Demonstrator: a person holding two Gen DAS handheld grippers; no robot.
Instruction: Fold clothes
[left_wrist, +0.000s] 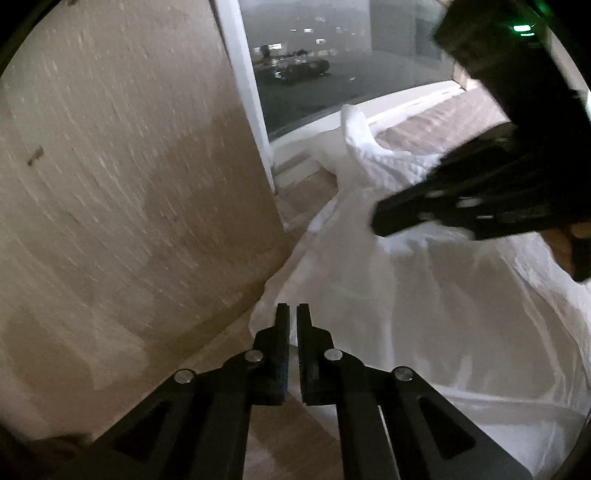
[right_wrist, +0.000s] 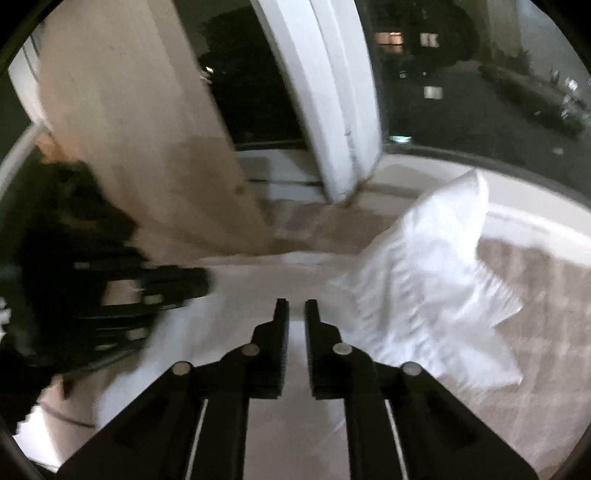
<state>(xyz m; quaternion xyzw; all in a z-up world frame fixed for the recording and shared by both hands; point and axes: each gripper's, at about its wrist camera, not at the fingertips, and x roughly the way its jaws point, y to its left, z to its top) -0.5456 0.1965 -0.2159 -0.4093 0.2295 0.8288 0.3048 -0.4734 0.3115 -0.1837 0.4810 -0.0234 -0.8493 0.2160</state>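
A white garment (left_wrist: 424, 314) lies spread on the beige floor, and one bunched end (right_wrist: 436, 258) rises toward the window. In the left wrist view my left gripper (left_wrist: 293, 310) sits at the garment's near left edge. Its jaws are shut to a thin slit on the fabric. My right gripper (right_wrist: 296, 308) is over the middle of the cloth, jaws nearly together on it. It shows in the left wrist view as a blurred black shape (left_wrist: 380, 221), and folds fan out from its tip. The left gripper (right_wrist: 199, 282) appears blurred at the left of the right wrist view.
A tall beige curtain (left_wrist: 129, 184) hangs close on the left. A white window frame (right_wrist: 332, 110) and dark glass (left_wrist: 332, 74) stand behind the garment, above a white sill (left_wrist: 406, 99). Bare carpet (right_wrist: 535, 314) lies to the right of the cloth.
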